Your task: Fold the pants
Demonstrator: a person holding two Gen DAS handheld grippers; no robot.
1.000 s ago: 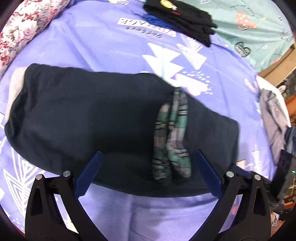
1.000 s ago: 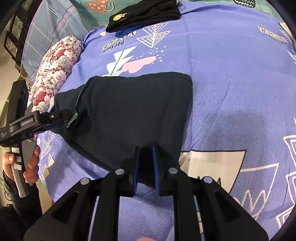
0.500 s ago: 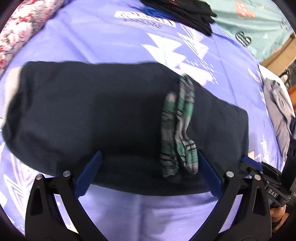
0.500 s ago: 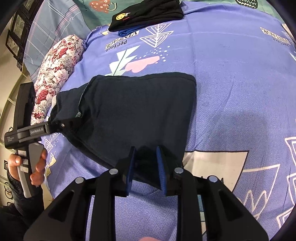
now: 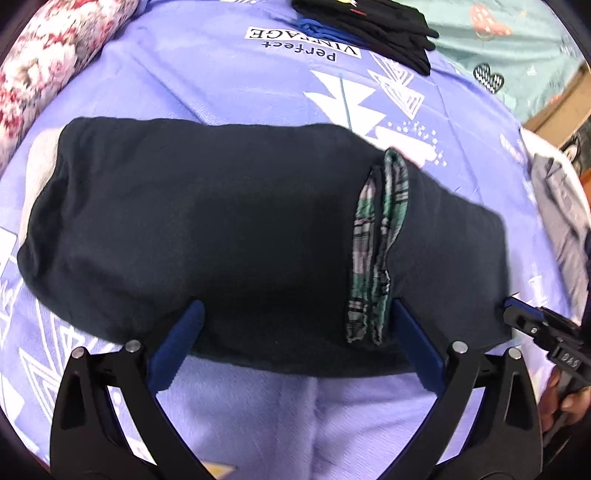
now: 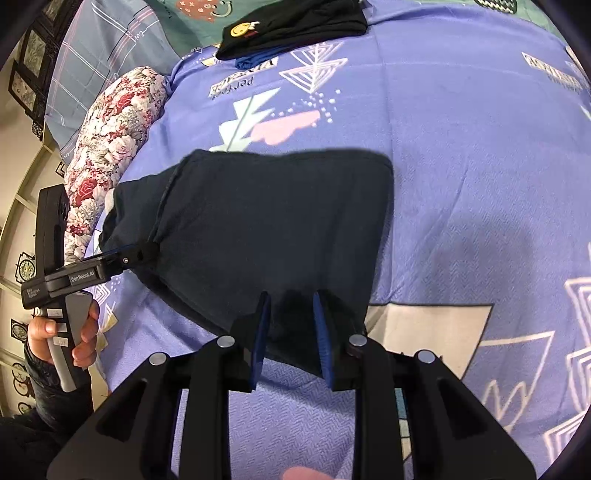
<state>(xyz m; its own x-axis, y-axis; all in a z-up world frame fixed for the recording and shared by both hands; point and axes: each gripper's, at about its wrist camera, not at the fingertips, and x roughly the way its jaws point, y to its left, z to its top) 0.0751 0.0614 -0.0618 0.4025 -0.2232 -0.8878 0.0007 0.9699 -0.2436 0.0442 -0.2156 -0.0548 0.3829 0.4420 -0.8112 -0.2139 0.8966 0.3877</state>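
Observation:
The dark navy pants [image 5: 221,229] lie folded on the purple bedsheet [image 5: 258,424], with a green plaid lining [image 5: 373,258] showing at the fold edge. My left gripper [image 5: 295,314] is wide open at the near edge of the pants, its fingers either side of the cloth. In the right wrist view the pants [image 6: 266,221] lie flat, and my right gripper [image 6: 291,306] is open with its tips over the near corner. The left gripper [image 6: 125,258] shows there at the pants' left edge.
A stack of black clothes [image 5: 369,22] lies at the far side of the bed, also in the right wrist view [image 6: 291,26]. A floral bolster [image 6: 110,136] lies along the left. Grey clothing [image 5: 554,206] lies at the right edge.
My right gripper has opened and let go of the pants' corner. The left gripper stays open and has shifted slightly along the pants' edge.

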